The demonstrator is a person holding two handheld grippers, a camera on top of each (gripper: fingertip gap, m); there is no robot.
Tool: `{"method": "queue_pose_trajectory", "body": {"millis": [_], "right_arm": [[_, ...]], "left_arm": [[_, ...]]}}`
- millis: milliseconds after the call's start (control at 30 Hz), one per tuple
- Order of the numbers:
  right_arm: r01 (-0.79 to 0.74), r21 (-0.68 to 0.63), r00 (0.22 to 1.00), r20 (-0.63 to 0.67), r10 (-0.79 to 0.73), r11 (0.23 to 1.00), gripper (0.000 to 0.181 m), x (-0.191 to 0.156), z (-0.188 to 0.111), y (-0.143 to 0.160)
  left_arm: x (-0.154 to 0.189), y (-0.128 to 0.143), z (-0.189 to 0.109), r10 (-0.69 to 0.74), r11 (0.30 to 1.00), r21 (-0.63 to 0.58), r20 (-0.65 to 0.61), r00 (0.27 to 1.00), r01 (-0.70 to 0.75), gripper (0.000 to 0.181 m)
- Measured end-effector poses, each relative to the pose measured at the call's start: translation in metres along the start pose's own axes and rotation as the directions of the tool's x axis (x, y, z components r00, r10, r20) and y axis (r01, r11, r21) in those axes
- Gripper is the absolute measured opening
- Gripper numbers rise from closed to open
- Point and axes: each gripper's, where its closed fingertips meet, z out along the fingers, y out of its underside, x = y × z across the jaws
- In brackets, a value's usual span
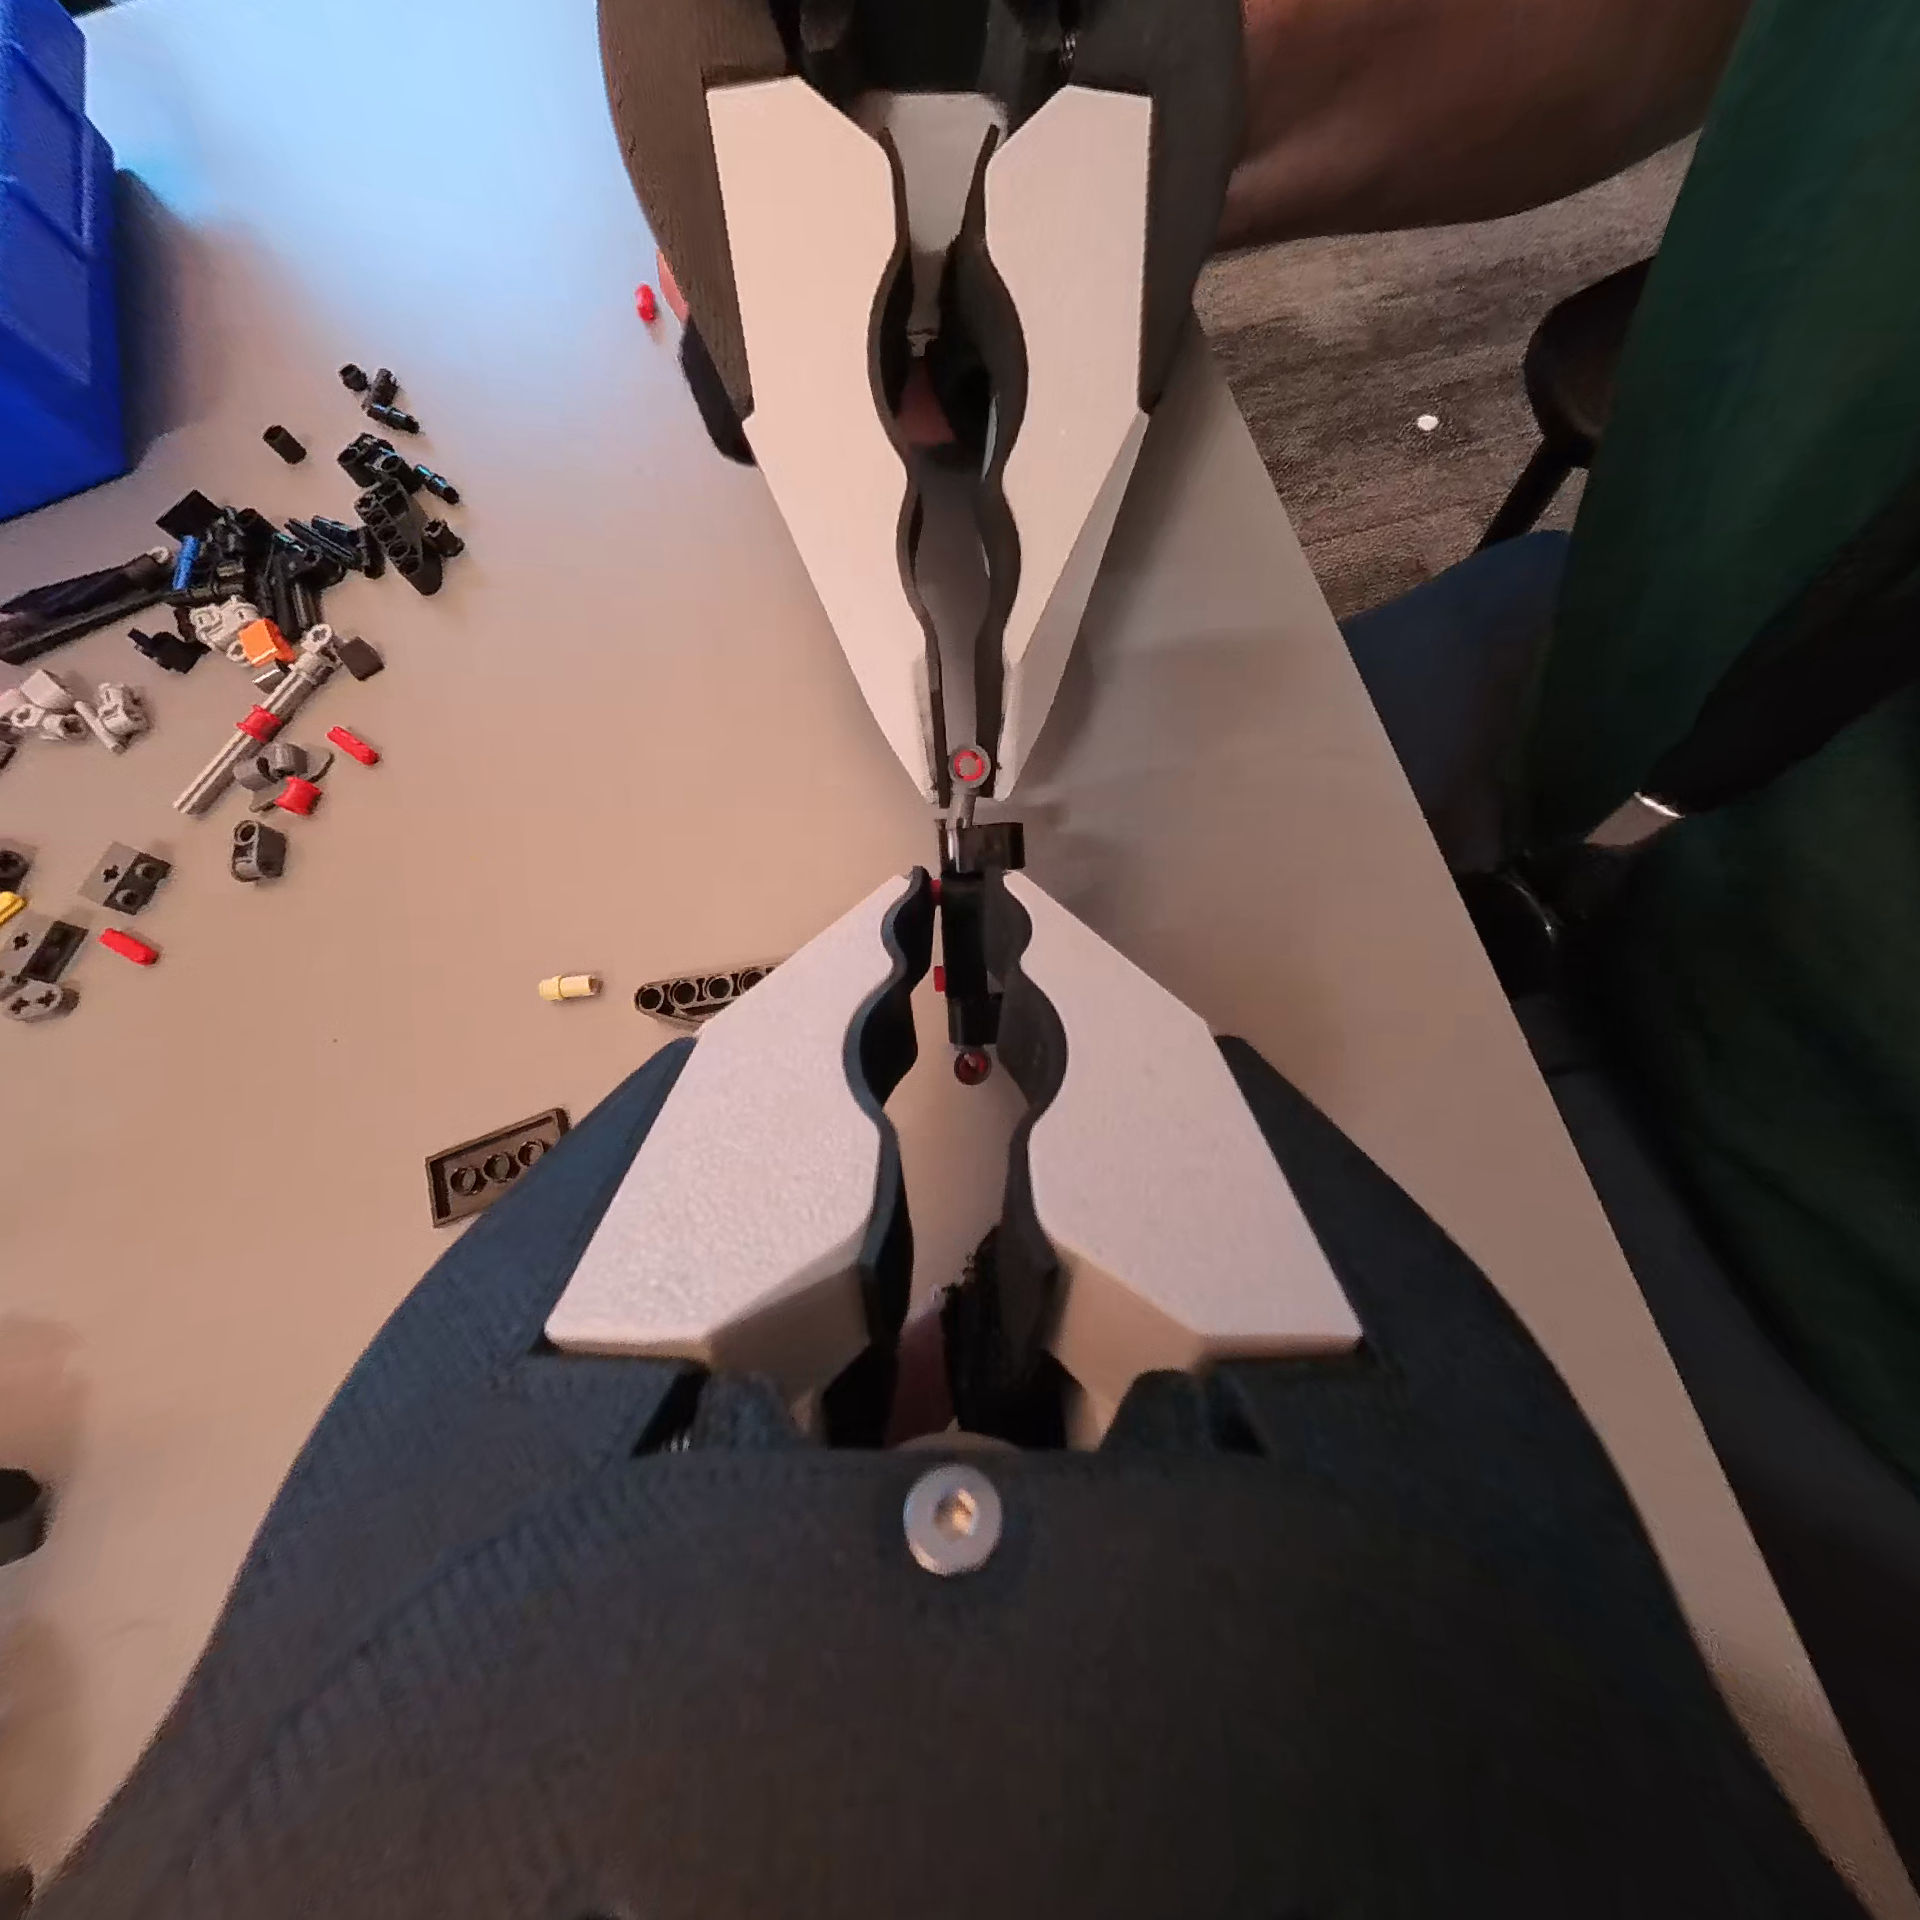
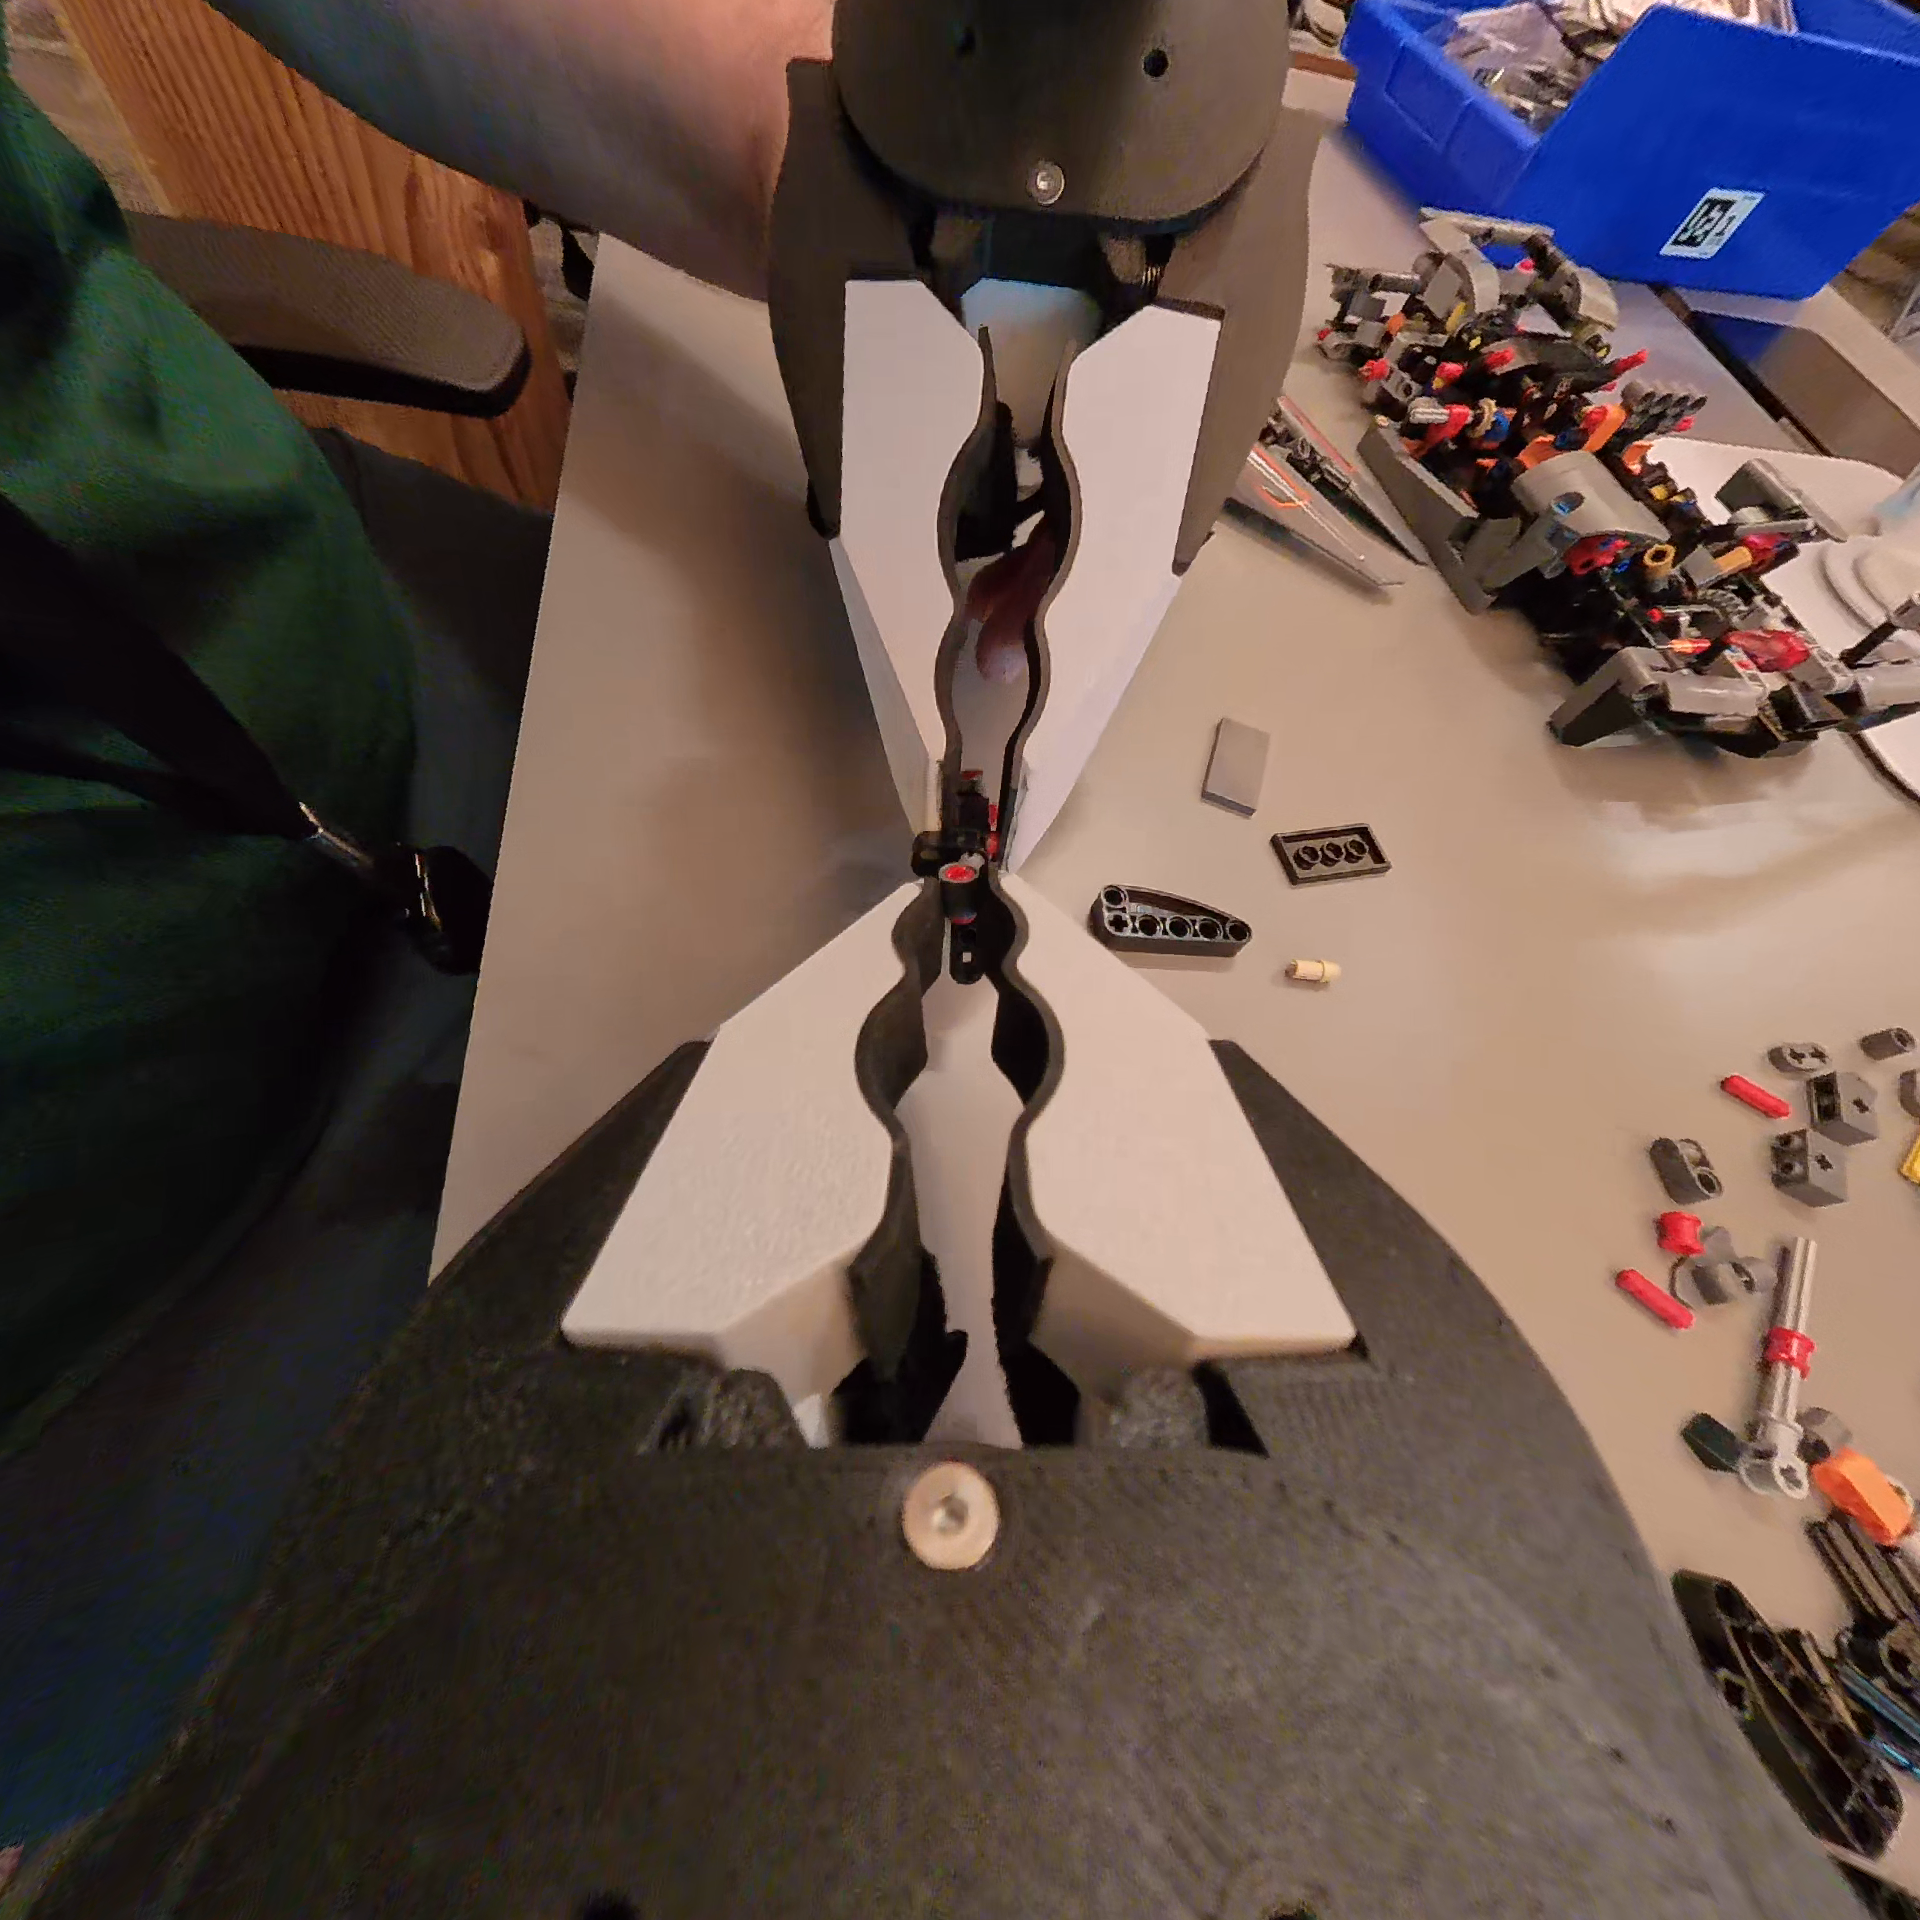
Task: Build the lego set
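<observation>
Left gripper (image 1: pixel 961 904) pinches a small black lego assembly (image 1: pixel 966 977), fingers pressed on it above the table (image 1: pixel 623 831) edge. At twelve o'clock the right gripper (image 1: pixel 964 795) clamps a grey-and-red pin piece (image 1: pixel 968 767) tip to tip; the join is probably touching, mostly hidden by fingertips. Loose bricks (image 1: pixel 260 582) at ten o'clock, blue bin (image 1: pixel 52 260) cut off.

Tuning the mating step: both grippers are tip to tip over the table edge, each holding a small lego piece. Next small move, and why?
Probably a short, straight push together. The left gripper is shut on the black beam, and the right gripper is shut on the grey connector. The parts already meet at the tips, roughly in line, so no regrasp looks needed.
</observation>
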Motion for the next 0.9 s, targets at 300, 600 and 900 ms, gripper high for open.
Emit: {"method": "queue_pose_trajectory", "body": {"millis": [300, 600, 900], "right_arm": [[-0.022, 0.008, 0.997, 0.069, 0.021, 1.0, 0.004, -0.004, 0.0, 0.002], [0.01, -0.075, 0.999, 0.034, -0.007, 0.997, 0.004, -0.001, 0.004, 0.003], [-0.134, -0.052, 0.974, 0.177, 0.141, 0.99, 0.025, -0.005, -0.008, 0.002]], "left_arm": [[0.003, -0.002, 0.003, 0.055, 0.999, 0.003, 0.002, 0.999, -0.055, 0.007], [0.001, 0.001, 0.002, 0.094, 0.995, -0.043, 0.022, 0.995, -0.093, 0.007], [0.012, 0.001, 0.01, 0.418, 0.907, -0.101, 0.105, 0.902, -0.409, 0.008]]}}
